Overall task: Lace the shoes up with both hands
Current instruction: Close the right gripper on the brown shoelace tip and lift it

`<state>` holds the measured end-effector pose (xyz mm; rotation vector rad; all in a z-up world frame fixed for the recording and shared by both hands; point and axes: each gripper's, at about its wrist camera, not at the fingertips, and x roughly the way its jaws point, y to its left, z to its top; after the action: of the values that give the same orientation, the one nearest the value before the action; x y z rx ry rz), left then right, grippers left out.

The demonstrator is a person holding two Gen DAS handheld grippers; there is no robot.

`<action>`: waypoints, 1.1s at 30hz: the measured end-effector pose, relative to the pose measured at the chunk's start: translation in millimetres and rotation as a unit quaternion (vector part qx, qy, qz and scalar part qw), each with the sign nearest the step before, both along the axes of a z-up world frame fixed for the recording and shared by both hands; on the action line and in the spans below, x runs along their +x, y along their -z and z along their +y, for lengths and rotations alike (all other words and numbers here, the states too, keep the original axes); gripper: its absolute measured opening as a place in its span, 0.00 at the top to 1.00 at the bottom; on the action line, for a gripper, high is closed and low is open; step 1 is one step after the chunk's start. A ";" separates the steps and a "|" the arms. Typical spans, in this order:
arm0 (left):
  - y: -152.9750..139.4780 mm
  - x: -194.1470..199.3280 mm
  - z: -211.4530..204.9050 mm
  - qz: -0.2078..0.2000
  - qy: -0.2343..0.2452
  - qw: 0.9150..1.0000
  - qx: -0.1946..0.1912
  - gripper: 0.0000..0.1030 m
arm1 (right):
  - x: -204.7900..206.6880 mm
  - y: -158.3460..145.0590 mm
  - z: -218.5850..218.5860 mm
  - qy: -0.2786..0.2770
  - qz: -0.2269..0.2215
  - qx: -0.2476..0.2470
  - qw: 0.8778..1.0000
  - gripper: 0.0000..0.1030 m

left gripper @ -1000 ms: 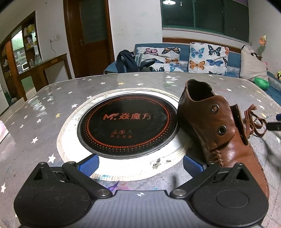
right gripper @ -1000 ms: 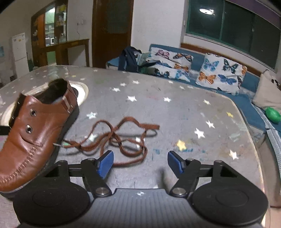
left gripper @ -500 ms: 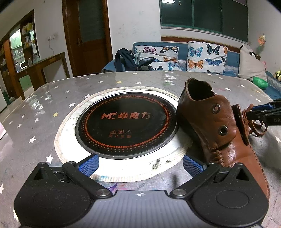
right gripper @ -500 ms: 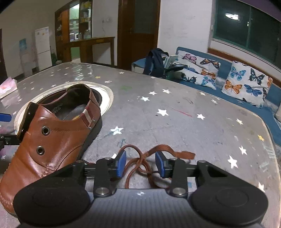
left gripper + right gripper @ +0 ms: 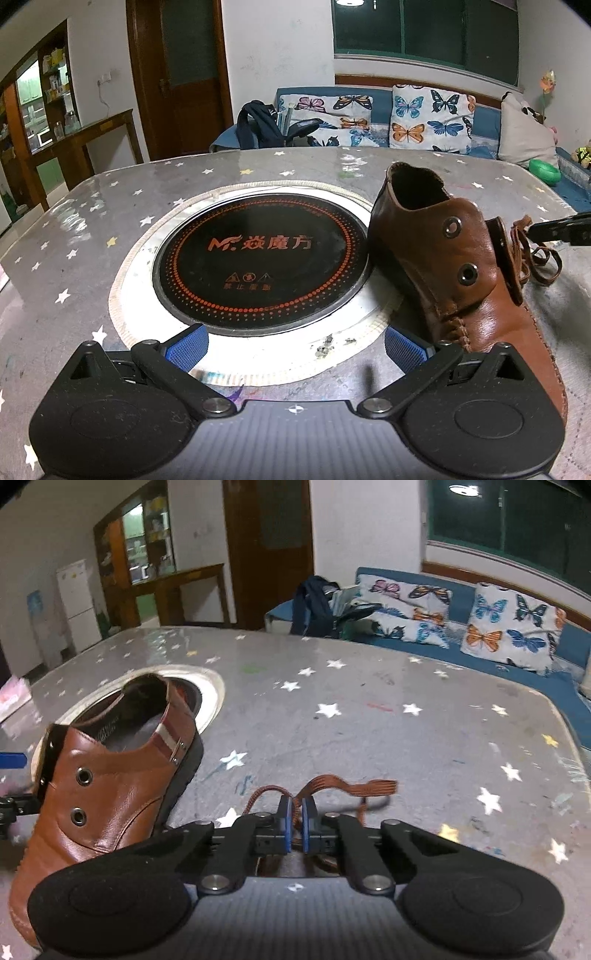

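A brown leather shoe with two metal eyelets on each flap lies on the grey star-patterned table, its lace holes bare. The same shoe fills the left of the right wrist view. A brown flat shoelace lies loose on the table to the shoe's right. My right gripper is shut on a loop of that lace, pinched between the blue pads. In the left wrist view it shows as a dark tip over the shoelace. My left gripper stands open near the shoe's toe, with nothing between its fingers.
A round black induction hob with a pale ring sits in the table beside the shoe's heel. Behind the table stand a blue sofa with butterfly cushions, a dark bag and a wooden door. The table's right edge drops toward the sofa.
My right gripper moved onto the lace pile and its jaws went from wide apart to shut on a loop. My left gripper and the shoe stayed in place.
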<state>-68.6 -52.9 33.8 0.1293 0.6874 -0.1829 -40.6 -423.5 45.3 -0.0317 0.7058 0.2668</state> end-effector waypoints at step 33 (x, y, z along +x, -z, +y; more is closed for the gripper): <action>-8.0 -3.9 3.1 -0.012 0.000 1.000 -0.006 0.00 | -36.8 -7.4 2.6 0.009 0.015 -0.039 0.999 0.98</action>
<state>-72.5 -49.8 41.8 0.1206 0.6620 -0.1843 -77.4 -420.9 52.7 -0.0948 0.7452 0.2223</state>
